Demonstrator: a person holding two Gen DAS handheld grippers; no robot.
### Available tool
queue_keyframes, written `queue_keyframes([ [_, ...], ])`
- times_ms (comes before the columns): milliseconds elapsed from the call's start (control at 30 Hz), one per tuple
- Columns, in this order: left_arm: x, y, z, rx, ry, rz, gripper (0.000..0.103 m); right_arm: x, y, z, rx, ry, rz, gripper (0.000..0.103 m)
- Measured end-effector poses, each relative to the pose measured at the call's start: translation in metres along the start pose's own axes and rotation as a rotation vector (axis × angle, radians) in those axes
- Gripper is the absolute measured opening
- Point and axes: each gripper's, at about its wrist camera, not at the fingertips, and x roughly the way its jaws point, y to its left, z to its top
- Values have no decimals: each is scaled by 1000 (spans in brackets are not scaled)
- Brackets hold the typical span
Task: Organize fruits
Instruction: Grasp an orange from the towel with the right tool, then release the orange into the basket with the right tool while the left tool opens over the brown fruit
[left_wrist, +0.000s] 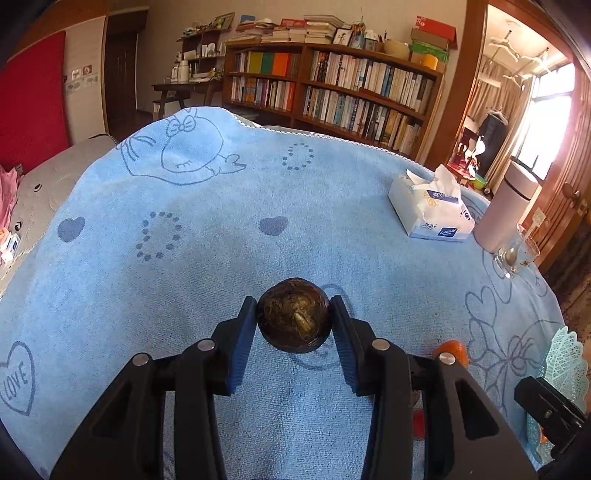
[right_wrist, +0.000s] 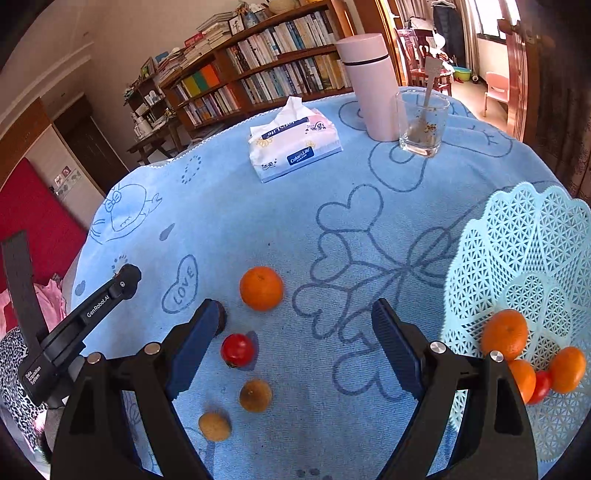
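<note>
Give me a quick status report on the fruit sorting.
Left gripper shut on dark round fruit. Right gripper open, empty. Basket holds some fruit; path clear.

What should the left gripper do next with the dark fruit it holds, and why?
Probably carry it toward the basket. The left gripper is shut on the dark fruit, which looks lifted off the blue cloth. The basket already holds oranges, and more fruit lies loose on the cloth. The right gripper is open and holds nothing.
</note>
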Motion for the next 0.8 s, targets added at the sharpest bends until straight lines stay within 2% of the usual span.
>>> queue_keyframes([
  [167, 2, 7, 1, -27, 9, -9, 41, 38, 8, 10, 53, 87, 24, 85],
  [300, 2, 10, 1, -43, 15, -14, 41, 57, 16, 14, 33, 110, 7, 76],
  [467, 2, 10, 0, -43, 18, -26, 41, 79, 15, 17, 32, 141, -29, 59],
  [500, 2, 10, 0, -44, 18, -27, 41, 81, 15, 17, 24, 138, -33, 58],
  [567, 2, 11, 1, -49, 19, -28, 41, 82, 20, 17, -20, 128, -28, 46],
  [633, 2, 12, 0, -51, 21, -27, 41, 81, 24, 16, -42, 136, -3, 39],
  [800, 0, 8, -1, -38, 17, -32, 41, 64, 28, 12, -70, 104, -19, 39],
])
